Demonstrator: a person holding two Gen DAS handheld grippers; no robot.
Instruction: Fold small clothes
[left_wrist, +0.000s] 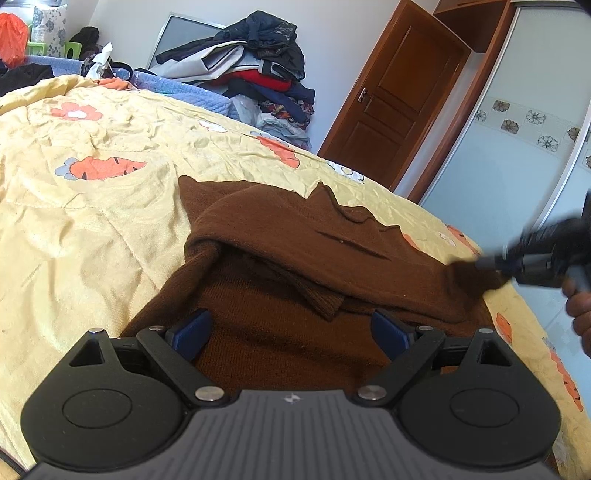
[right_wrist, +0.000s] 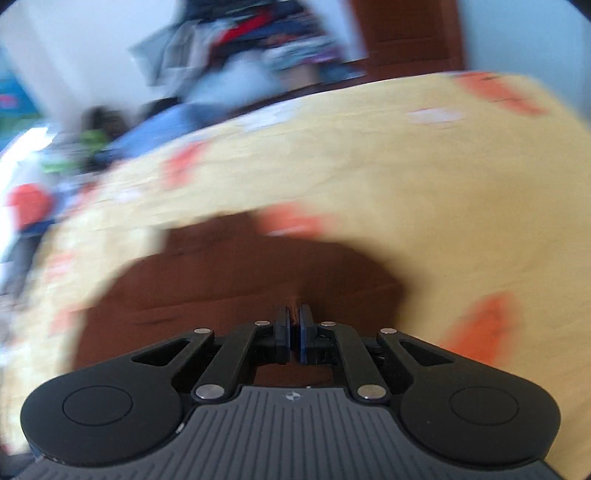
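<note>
A brown knit sweater (left_wrist: 295, 243) lies partly folded on the yellow bedspread (left_wrist: 92, 221). My left gripper (left_wrist: 291, 328) is open, its blue pads wide apart just above the sweater's near part, holding nothing. My right gripper (right_wrist: 294, 325) is shut on a pinch of the sweater's brown fabric (right_wrist: 236, 280); that view is motion-blurred. In the left wrist view the right gripper (left_wrist: 480, 264) shows blurred at the sweater's right edge, held by a hand (left_wrist: 580, 306).
The bedspread has orange carrot and flower prints. A tall pile of clothes (left_wrist: 258, 66) stands beyond the bed's far edge. A brown wooden door (left_wrist: 395, 92) and a wardrobe sliding panel (left_wrist: 517, 155) are on the right.
</note>
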